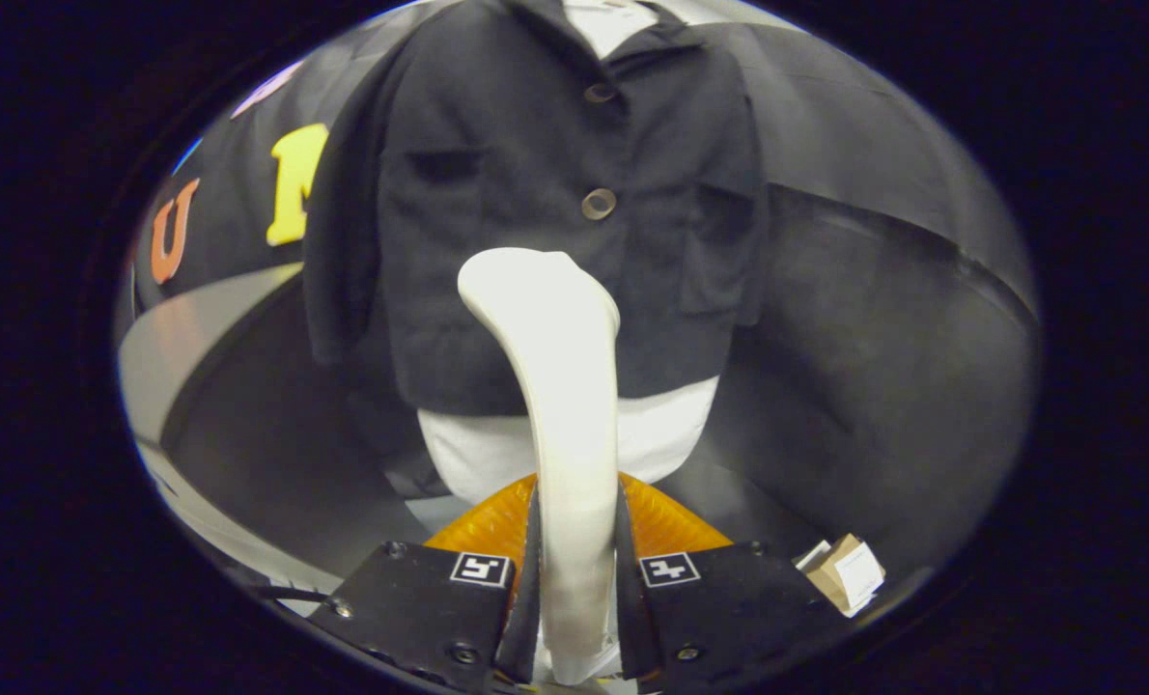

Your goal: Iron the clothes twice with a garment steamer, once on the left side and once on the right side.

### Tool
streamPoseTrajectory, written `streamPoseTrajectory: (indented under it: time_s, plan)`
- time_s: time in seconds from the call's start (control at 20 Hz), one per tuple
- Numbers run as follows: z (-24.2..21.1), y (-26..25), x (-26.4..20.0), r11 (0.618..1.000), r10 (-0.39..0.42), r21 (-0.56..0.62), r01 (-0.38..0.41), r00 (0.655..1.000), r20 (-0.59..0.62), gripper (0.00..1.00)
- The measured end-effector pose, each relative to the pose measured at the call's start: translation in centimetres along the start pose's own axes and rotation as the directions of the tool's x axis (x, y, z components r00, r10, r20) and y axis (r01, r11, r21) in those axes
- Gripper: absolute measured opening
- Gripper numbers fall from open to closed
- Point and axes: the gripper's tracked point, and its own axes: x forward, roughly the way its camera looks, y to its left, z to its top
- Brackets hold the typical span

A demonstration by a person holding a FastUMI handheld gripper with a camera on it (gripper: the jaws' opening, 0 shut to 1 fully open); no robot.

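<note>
A dark short-sleeved jacket [546, 193] with two round buttons hangs on a white mannequin torso [478, 449] straight ahead of me. My gripper [577, 541] is shut on the handle of a white garment steamer [560, 386]. The steamer rises between the fingers, and its head stands in front of the jacket's lower middle, just below the lower button [598, 204]. Whether the head touches the cloth I cannot tell. An orange base [671, 526] of the mannequin shows behind the fingers.
A small cardboard box [845, 574] lies on the floor to the right of my fingers. Dark cloth walls close the booth behind and to the right of the mannequin. A pale strip [188, 338] runs along the left.
</note>
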Motion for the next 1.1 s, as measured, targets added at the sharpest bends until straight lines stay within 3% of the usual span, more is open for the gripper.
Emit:
streamPoseTrajectory:
  time_s: [0.2,0.35,0.7,1.1]
  plan:
    - [9.6,-5.8,-4.1,0.991,-0.081,0.115,0.063,0.983,0.163,0.36]
    - [16.6,-8.9,-6.3,0.986,-0.098,0.155,0.053,0.950,0.296,0.35]
    - [31.2,-11.9,-6.9,0.978,-0.020,0.184,-0.094,0.843,0.538,0.35]
    - [40.2,-13.4,-5.8,0.957,0.080,0.153,-0.246,0.731,0.678,0.35]
